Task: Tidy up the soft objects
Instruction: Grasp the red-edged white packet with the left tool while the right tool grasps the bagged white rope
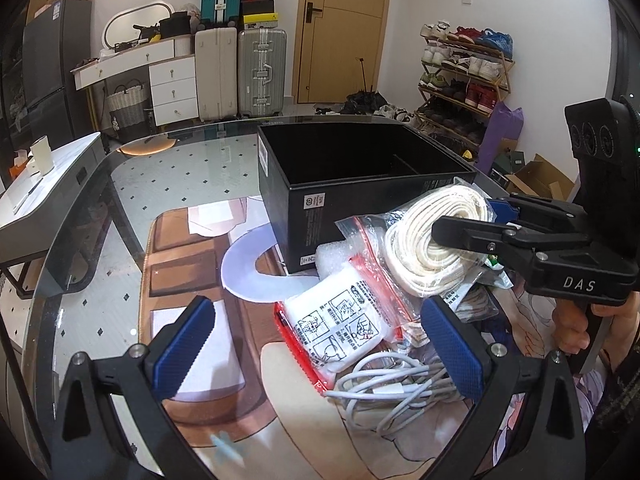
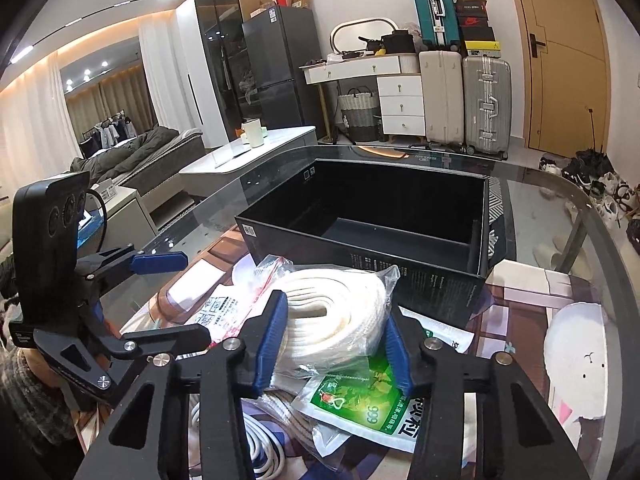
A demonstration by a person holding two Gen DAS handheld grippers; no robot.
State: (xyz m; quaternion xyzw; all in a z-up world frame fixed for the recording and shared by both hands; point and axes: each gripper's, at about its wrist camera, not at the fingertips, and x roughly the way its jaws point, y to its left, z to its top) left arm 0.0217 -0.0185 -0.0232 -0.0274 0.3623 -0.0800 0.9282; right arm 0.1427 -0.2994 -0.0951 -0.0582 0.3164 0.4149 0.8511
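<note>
Bagged rope coil (image 2: 336,312) clenched by right fingers (image 2: 276,336); left fingers (image 1: 188,344) released above cables (image 1: 392,392).

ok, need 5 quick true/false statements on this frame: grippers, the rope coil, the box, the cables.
1. The right gripper is closed around the bagged coil of white rope. True.
2. The open black cardboard box already holds the rope coil. False: what shows of the box's inside is empty, and the coil lies in front of the box.
3. The left gripper stands open, holding nothing. True.
4. The tangle of white charging cables is inside the red-edged zip bag. False: the cables lie loose beside that bag.
5. The box stands on a wooden floor. False: it stands on the glass-topped table.
</note>
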